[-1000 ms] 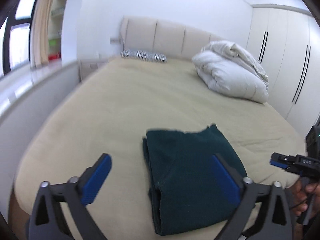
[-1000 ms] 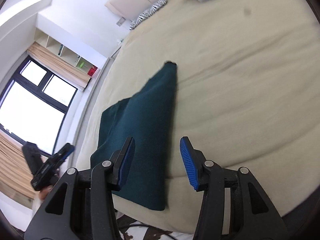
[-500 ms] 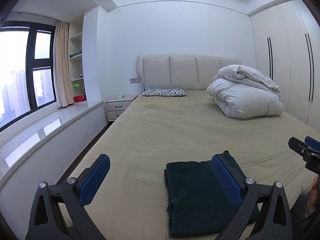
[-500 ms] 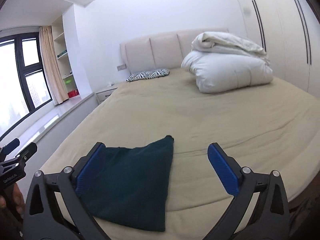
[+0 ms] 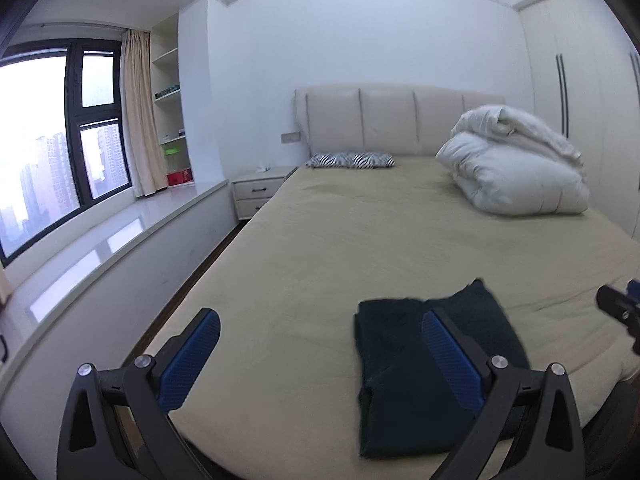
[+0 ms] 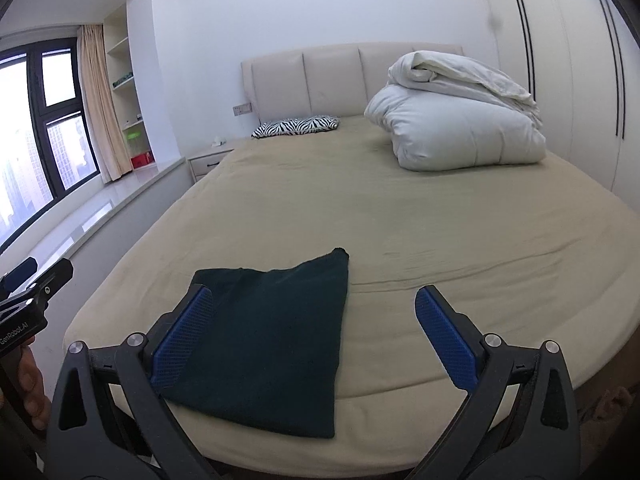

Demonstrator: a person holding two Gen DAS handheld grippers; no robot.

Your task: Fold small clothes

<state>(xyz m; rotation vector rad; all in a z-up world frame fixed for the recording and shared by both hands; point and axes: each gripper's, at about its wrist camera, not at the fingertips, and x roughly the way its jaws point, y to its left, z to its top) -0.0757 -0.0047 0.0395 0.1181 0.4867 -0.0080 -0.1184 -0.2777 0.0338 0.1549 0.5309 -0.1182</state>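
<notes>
From my left gripper (image 5: 320,356) I see the window (image 5: 60,152) far left, then the bed (image 5: 360,240), then the dark green garment (image 5: 404,380) lying folded near the foot edge, partly behind my inner finger; the jaws stand wide with nothing between them, clear above the cloth. The right gripper (image 6: 316,340) shows much the same: the garment (image 6: 272,340) flat on the bed (image 6: 460,240), its far corner pointing toward the duvet (image 6: 460,120) at the head; these jaws have just been opening and are now wide, empty, off the fabric. A zebra pillow (image 6: 298,125) sits well apart by the headboard. I judge the fold is done or nearly so; the packet looks a bit skewed, one far corner sticking out; to finish well I would come down low with both grippers, pinch only the top layer at that corner, and draw it square with the edge beneath; I would avoid dragging the sheet along.
</notes>
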